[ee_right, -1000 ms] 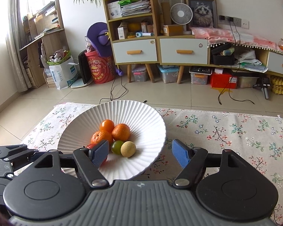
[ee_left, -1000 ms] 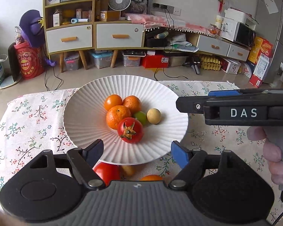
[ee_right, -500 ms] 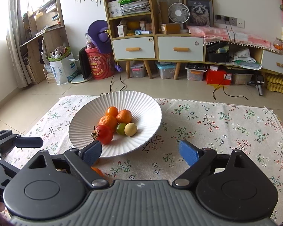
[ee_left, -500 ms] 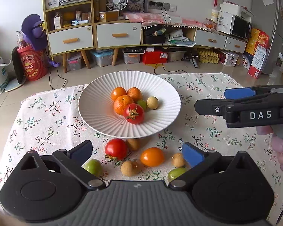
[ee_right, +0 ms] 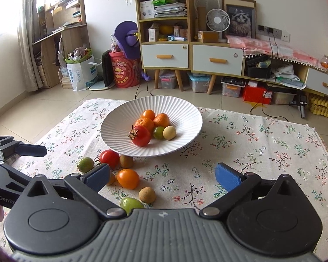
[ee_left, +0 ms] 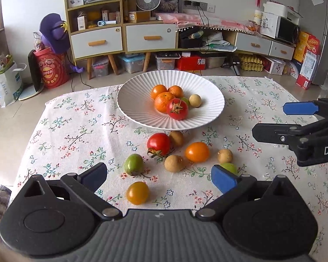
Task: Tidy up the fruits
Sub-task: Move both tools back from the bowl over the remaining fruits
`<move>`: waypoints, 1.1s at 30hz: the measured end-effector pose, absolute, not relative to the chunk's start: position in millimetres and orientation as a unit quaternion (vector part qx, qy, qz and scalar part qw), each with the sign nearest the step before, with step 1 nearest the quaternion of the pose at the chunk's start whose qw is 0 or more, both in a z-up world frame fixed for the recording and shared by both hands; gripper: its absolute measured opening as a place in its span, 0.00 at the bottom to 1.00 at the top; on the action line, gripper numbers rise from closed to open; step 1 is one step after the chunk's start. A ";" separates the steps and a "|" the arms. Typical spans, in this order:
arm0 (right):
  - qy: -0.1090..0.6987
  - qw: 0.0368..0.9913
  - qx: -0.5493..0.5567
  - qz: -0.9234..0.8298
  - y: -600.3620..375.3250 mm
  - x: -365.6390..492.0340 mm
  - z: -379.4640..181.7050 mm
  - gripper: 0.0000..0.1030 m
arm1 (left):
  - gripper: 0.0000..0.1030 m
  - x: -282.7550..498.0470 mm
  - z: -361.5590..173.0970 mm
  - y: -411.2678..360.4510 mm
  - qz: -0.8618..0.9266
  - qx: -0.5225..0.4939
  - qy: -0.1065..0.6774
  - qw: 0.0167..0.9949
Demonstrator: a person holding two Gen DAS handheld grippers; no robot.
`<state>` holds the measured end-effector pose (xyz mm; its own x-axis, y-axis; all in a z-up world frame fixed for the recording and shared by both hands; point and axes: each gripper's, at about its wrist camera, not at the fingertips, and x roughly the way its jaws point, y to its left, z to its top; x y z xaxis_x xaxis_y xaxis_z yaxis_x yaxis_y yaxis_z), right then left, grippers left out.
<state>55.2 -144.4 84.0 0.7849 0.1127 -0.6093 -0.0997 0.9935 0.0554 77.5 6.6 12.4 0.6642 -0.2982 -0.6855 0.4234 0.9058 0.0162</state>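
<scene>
A white ribbed plate (ee_left: 131,109) (ee_right: 185,113) holds several fruits: oranges, a red tomato (ee_left: 177,109) (ee_right: 141,135), a green fruit and a pale yellow one. On the floral cloth in front lie a red tomato (ee_left: 159,143) (ee_right: 109,158), an orange tomato (ee_left: 196,152) (ee_right: 128,178), a yellow tomato (ee_left: 137,192), green fruits (ee_left: 133,164) (ee_right: 85,164) and brown longans (ee_left: 173,163) (ee_right: 147,194). My left gripper (ee_left: 159,174) is open and empty above the loose fruit. My right gripper (ee_right: 163,175) is open and empty, to the right (ee_left: 295,118).
The floral cloth (ee_left: 76,131) covers a low table. Behind it stand cabinets with drawers (ee_left: 124,37), a fan, a red bin (ee_left: 51,71) and boxes on the floor. The cloth's right side (ee_right: 273,148) has no fruit on it.
Both grippers have pulled back and up from the plate. The loose fruit in front of the plate has come into view. The red tomato now lies in the plate.
</scene>
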 end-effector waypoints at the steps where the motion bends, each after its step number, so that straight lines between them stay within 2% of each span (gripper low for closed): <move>1: 0.321 0.945 0.009 0.060 -141.2 51.3 80.0 0.99 | 0.96 76.9 9.6 8.3 -0.197 0.091 0.364 0.906; 13: 0.328 0.941 -0.017 0.082 -127.3 35.4 64.0 0.99 | 0.96 65.5 -7.3 33.1 -0.194 0.083 0.381 0.900; 33: 0.391 0.911 -0.055 0.118 -108.4 17.6 17.3 0.99 | 0.96 64.5 -41.4 52.5 -0.166 0.076 0.371 0.910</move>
<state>17.6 -108.4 17.3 0.6662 0.1728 -0.7255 -0.2589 0.9659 -0.0077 64.5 52.5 -41.4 0.6694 -0.2471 -0.7006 0.3591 0.9332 0.0140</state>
